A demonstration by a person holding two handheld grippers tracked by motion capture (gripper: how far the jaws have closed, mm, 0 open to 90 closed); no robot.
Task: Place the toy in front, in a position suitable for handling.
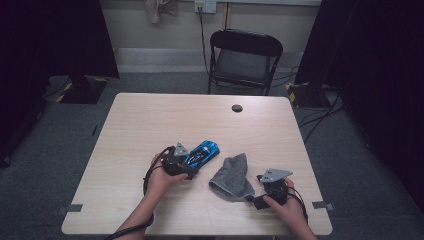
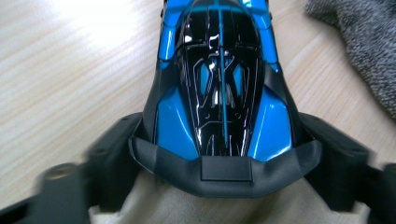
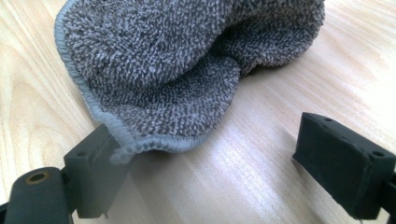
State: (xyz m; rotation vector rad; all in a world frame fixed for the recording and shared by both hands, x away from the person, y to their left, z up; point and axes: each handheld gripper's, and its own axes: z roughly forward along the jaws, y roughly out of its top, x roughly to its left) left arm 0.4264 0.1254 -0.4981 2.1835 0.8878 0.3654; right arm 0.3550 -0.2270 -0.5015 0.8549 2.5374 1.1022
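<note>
A blue and black toy car (image 1: 203,151) lies on the wooden table (image 1: 160,120), just left of the middle near the front. My left gripper (image 1: 191,166) is shut on its rear end. In the left gripper view the two jaws press against both sides of the car (image 2: 219,79) behind its grey bumper. A grey terry cloth (image 1: 231,176) lies crumpled to the right of the car. My right gripper (image 1: 254,200) is at the cloth's near right corner and stands open. In the right gripper view the hemmed edge of the cloth (image 3: 177,60) rests on the left jaw, and the right jaw stands apart over bare wood.
A round black cable hole (image 1: 237,108) sits at the table's far middle. A black folding chair (image 1: 243,60) stands beyond the far edge. Dark curtains hang at both sides, and cables run across the floor at the right.
</note>
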